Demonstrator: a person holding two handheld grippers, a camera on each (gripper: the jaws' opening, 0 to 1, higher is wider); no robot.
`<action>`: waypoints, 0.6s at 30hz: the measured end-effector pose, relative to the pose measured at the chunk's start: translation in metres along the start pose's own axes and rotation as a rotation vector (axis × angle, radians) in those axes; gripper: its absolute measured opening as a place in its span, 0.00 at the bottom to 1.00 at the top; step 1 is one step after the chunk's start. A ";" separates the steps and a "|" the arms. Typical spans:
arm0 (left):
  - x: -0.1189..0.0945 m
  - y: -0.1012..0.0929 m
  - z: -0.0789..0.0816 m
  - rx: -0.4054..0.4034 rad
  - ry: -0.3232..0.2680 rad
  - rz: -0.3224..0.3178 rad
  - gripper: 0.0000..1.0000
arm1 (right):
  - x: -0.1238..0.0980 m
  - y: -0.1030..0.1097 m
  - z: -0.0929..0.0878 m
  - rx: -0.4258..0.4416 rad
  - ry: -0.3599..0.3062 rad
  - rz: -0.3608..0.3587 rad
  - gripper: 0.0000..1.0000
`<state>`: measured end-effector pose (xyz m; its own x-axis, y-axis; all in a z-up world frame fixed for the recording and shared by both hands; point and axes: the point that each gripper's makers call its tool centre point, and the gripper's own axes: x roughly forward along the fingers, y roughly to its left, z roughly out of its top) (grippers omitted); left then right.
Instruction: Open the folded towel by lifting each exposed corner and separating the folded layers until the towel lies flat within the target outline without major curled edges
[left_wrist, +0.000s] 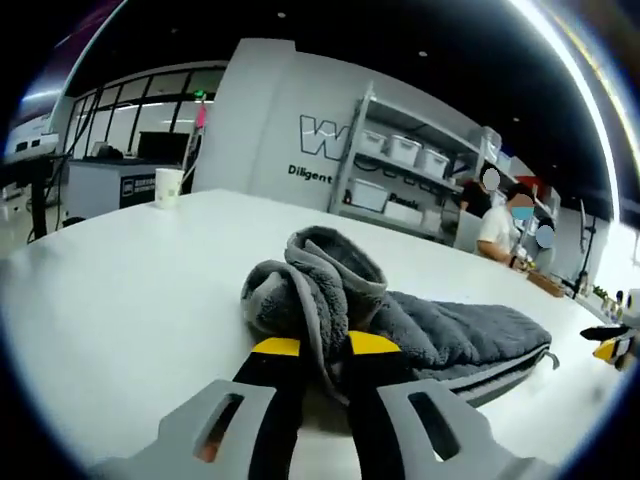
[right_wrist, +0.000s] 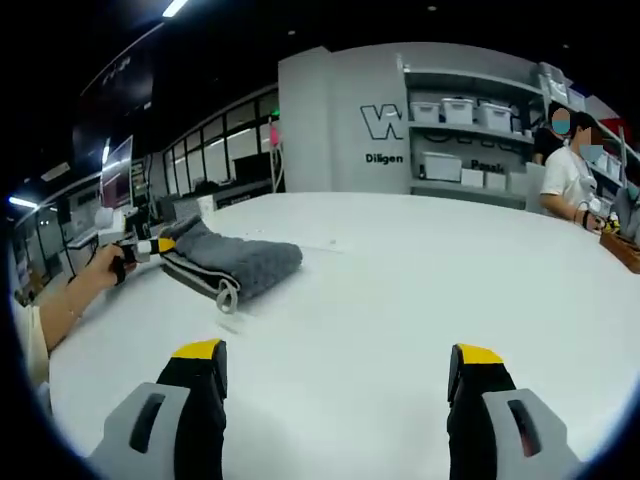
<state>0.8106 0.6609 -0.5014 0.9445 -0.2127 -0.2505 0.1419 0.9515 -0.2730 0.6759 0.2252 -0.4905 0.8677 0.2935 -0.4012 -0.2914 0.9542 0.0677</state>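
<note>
1. On the white tabletop, the grey towel lies folded, its long axis running away to the right of your left tongs.
2. Left tongs: pinched on its near bunched corner.
3. Right tongs: wide apart, empty, well off from the towel's far end.

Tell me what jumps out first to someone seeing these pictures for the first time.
The grey towel on the white table stands out, one end bunched and lifted between the left gripper's yellow-tipped jaws. In the right gripper view, the right gripper hangs wide open over bare tabletop, well apart from the towel. Behind, shelves of bins line a grey wall.
</note>
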 end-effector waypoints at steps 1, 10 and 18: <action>0.000 0.000 0.000 -0.008 0.003 0.001 0.14 | 0.000 0.000 0.000 -0.001 0.000 0.001 0.92; -0.014 0.013 0.009 0.030 -0.011 0.034 0.39 | 0.000 0.001 -0.003 -0.005 0.010 0.002 0.92; -0.028 0.012 0.021 0.067 -0.054 -0.013 0.70 | 0.000 0.002 -0.004 -0.009 0.014 0.003 0.92</action>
<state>0.7919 0.6827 -0.4777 0.9567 -0.2149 -0.1964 0.1723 0.9617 -0.2130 0.6741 0.2269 -0.4938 0.8610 0.2950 -0.4142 -0.2971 0.9529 0.0610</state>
